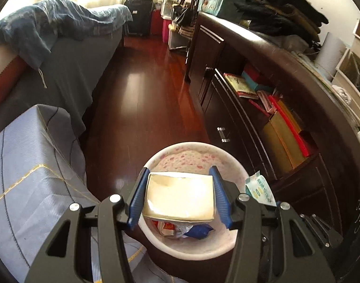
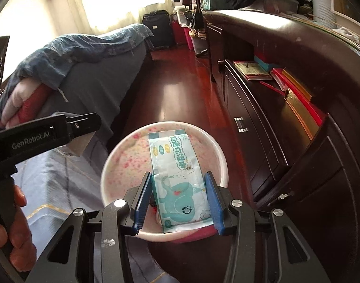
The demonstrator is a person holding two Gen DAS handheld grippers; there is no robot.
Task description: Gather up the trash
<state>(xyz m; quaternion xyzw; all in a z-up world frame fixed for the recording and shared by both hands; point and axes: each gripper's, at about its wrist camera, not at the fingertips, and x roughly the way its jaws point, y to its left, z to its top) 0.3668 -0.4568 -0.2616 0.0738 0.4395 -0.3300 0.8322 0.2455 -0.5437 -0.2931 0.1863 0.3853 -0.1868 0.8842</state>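
The left claw [image 1: 178,197] grips a flattened gold carton [image 1: 180,195] and the right claw [image 2: 178,199] clamps a wet-wipe packet [image 2: 177,176], both above the bin [image 1: 227,158]. Wrappers [image 1: 187,230] lie inside at 6 o'clock; both loads await dropping.

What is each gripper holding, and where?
Left gripper holds a box by its two side faces. Right gripper holds a wipes pack by its long edges, near the "open" end. Both over the bin.
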